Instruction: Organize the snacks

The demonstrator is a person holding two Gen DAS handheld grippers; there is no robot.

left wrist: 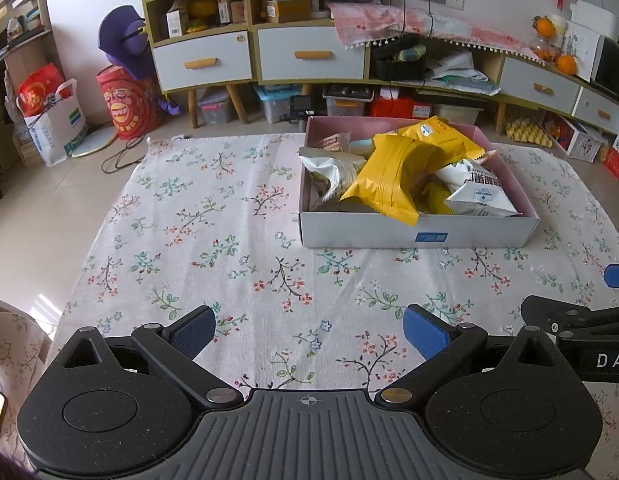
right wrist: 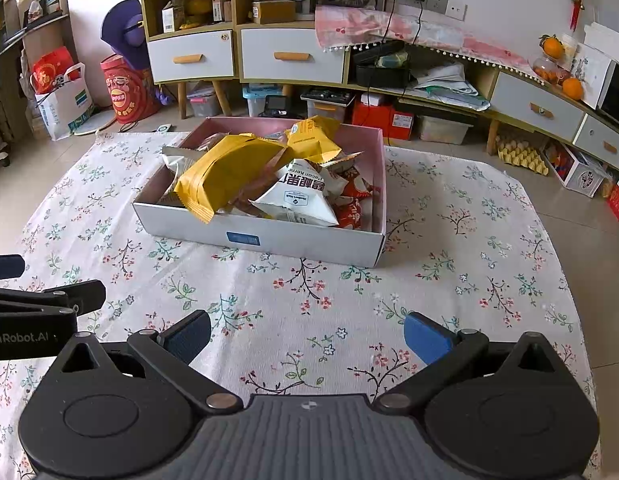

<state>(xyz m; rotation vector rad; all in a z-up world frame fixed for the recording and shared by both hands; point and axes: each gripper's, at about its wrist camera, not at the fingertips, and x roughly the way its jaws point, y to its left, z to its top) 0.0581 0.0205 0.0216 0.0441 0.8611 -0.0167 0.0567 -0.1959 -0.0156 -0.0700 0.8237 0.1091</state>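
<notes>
while both grippers gape, snacks (right wrist: 245,172) fill box (right wrist: 269,240).

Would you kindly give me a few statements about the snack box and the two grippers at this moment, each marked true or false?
1. The box holds a pile of snack packets. True.
2. The left gripper is shut on a yellow packet. False: it is open and holds nothing, hovering over the floral tablecloth.
3. The large yellow packet lies inside the box. True, though its lower corner pokes over the front wall.
4. The right gripper has its fingers inside the box. False: it is open, on the near side of the box, apart from it.
5. Snack packets lie scattered on the cloth outside the box. False: every packet in view is in the box.
</notes>
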